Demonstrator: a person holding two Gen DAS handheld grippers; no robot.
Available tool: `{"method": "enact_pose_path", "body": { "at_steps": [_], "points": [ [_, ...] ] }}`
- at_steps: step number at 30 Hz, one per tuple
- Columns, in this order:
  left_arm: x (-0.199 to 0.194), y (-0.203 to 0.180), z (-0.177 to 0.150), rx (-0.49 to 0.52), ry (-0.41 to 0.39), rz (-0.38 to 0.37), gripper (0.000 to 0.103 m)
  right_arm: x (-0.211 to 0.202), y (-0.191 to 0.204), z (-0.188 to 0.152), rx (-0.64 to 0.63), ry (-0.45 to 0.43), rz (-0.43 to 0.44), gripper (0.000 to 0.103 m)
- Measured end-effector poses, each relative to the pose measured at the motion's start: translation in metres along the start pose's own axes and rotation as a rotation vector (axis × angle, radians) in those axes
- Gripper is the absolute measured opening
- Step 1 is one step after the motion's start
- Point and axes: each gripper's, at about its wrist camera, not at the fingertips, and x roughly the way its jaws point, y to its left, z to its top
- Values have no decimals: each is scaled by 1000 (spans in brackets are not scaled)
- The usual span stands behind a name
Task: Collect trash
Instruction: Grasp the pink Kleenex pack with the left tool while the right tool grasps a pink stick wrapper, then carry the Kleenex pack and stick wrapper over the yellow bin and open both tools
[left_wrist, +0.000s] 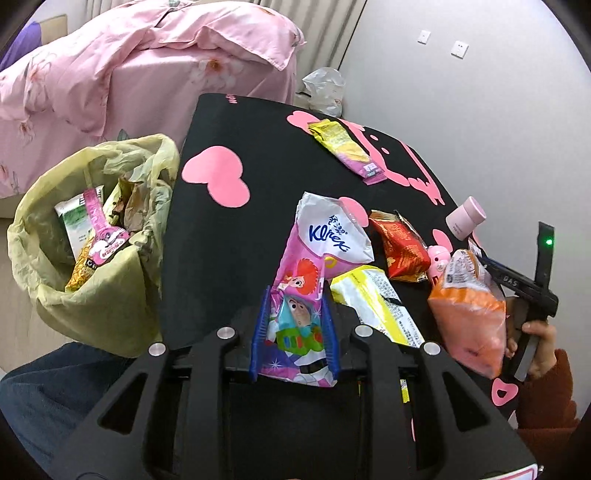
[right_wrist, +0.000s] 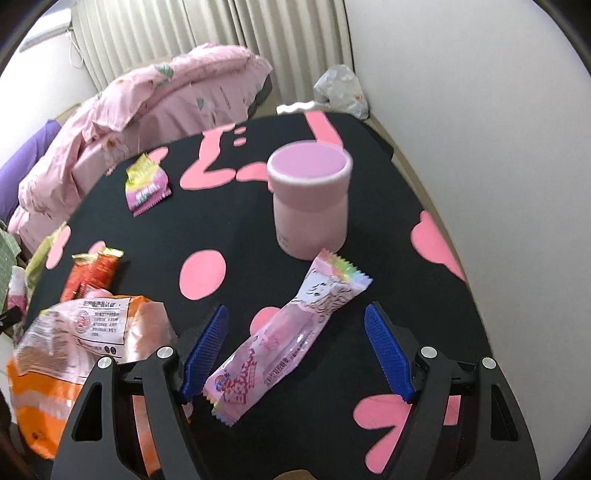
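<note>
Left tongs (left_wrist: 294, 332): blue pads narrowly apart, tissue pack (left_wrist: 314, 266) between them; grip looks to be on its cartoon-printed end. Pack's white end points away over black bench (left_wrist: 229, 122). Right tongs (right_wrist: 295, 354): spread wide, holding nothing; pink wrapper (right_wrist: 280, 339) lies on bench between pads, touching neither. Orange bag (right_wrist: 74, 354) just left. Beyond: pink jar (right_wrist: 310, 199), red wrapper (right_wrist: 92, 273), yellow-pink wrapper (right_wrist: 146, 184). Bin (left_wrist: 92, 229) with yellow liner beside bench, left, trash inside. Pink bed (left_wrist: 129, 74) beyond.
</note>
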Motion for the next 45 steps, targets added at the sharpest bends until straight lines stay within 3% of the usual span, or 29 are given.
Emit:
{"method": "enact_pose_path", "body": {
  "at_steps": [9,11,12,15,21,31,38,45],
  "points": [
    [9,3,-5,-24,29,-18,24,-1,0,-7,-18,7,16,73],
    [9,3,-5,-23,28,-20,24,-4,3,-11,-39,-23,-41,54],
    [8,3,-4,-22,26,-20,24,-6,5,-13,-50,-25,-51,30],
    [4,3,-4,-26,16,-20,24,-20,8,-17,-61,-55,-54,17],
    [0,6,-3,-45,7,-29,24,-66,20,-20,-96,-166,-61,16],
    [-18,8,-3,-51,-32,-40,24,-106,39,-14,-112,-223,28,16],
    [-43,15,-2,-54,-93,-41,24,-138,81,-5,-172,-289,109,16],
    [-77,33,0,-62,-178,-18,24,-150,152,7,-319,-323,198,16]
  ]
}}
